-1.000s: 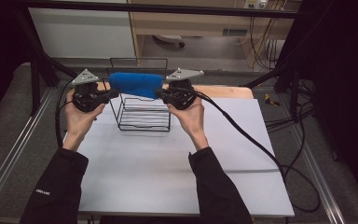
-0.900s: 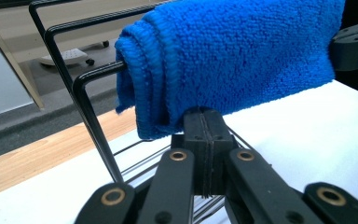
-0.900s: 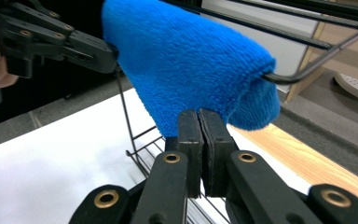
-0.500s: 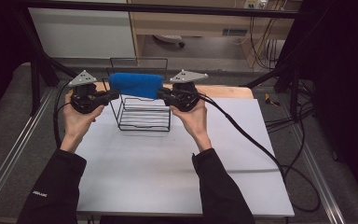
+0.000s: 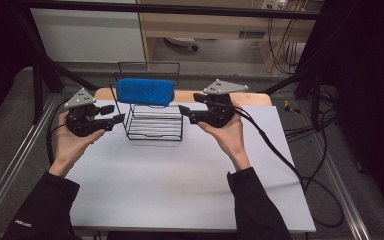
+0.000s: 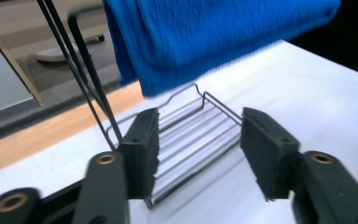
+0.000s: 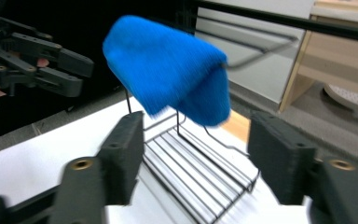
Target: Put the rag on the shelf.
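Both claws were pinching the ends of the folded blue towel (image 5: 145, 91) half a second ago – now the left claw (image 5: 111, 116) and right claw (image 5: 186, 114) have let go and backed off to either side, jaws spread wide and empty. The towel's draped over the top bar of the black wire rack (image 5: 155, 127) at the back of the white bench (image 5: 180, 185), hanging by itself – so I'd say the hanging part is pretty much done.
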